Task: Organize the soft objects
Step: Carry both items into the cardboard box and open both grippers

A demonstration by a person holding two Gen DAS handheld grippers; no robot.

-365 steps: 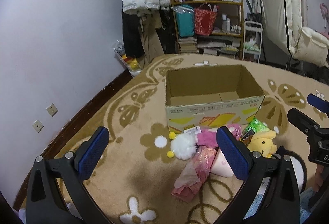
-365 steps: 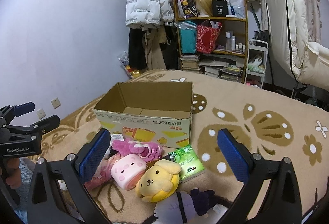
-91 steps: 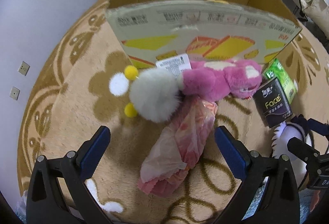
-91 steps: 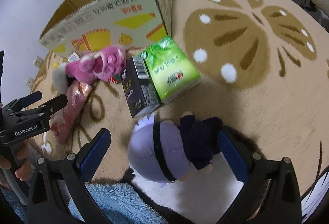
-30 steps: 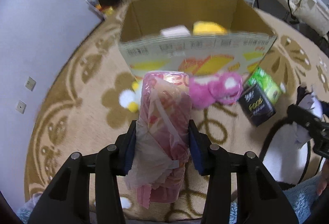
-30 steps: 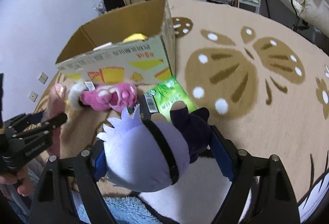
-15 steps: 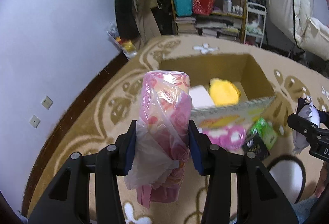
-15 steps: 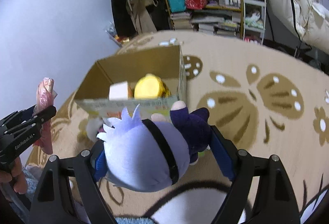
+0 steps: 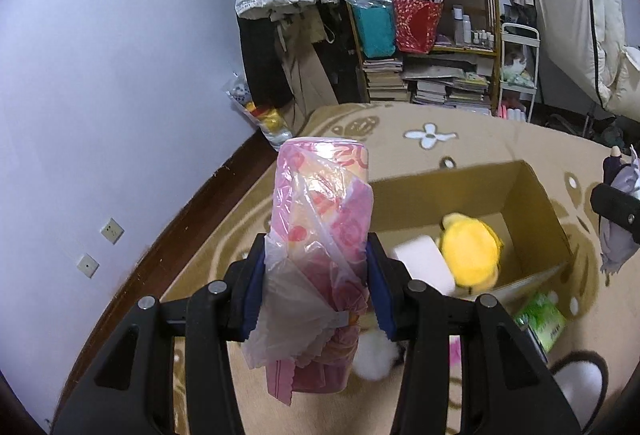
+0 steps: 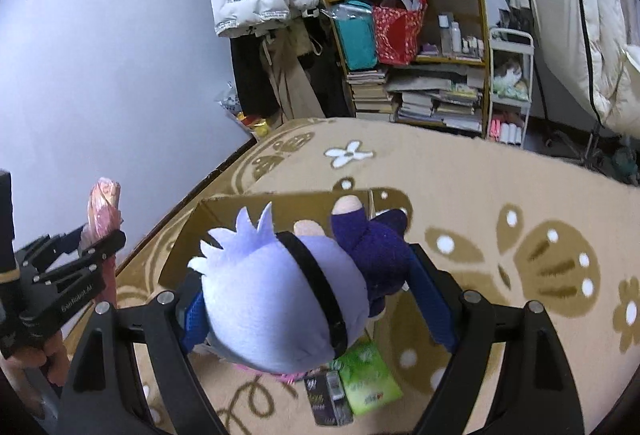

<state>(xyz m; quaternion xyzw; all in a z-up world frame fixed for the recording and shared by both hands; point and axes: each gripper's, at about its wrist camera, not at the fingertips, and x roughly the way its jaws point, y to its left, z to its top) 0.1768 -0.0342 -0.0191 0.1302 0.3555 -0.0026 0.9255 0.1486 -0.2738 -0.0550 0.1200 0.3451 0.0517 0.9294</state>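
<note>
Two grippers raised above the cardboard box (image 9: 532,195), left gripper (image 9: 318,285) clamped on pink wrapped roll (image 9: 320,235), right gripper (image 10: 316,295) squeezing purple-haired plush doll (image 10: 280,299), yellow plush (image 9: 472,247) inside box.

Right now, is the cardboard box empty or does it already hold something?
Not empty. The open cardboard box holds a yellow plush and a pale pink block beside it; the rest is hidden.

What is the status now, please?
Left hand-held gripper shut on pink wrapped roll. Right hand-held gripper shut on purple plush doll. Cardboard box open below, unobstructed.
</note>
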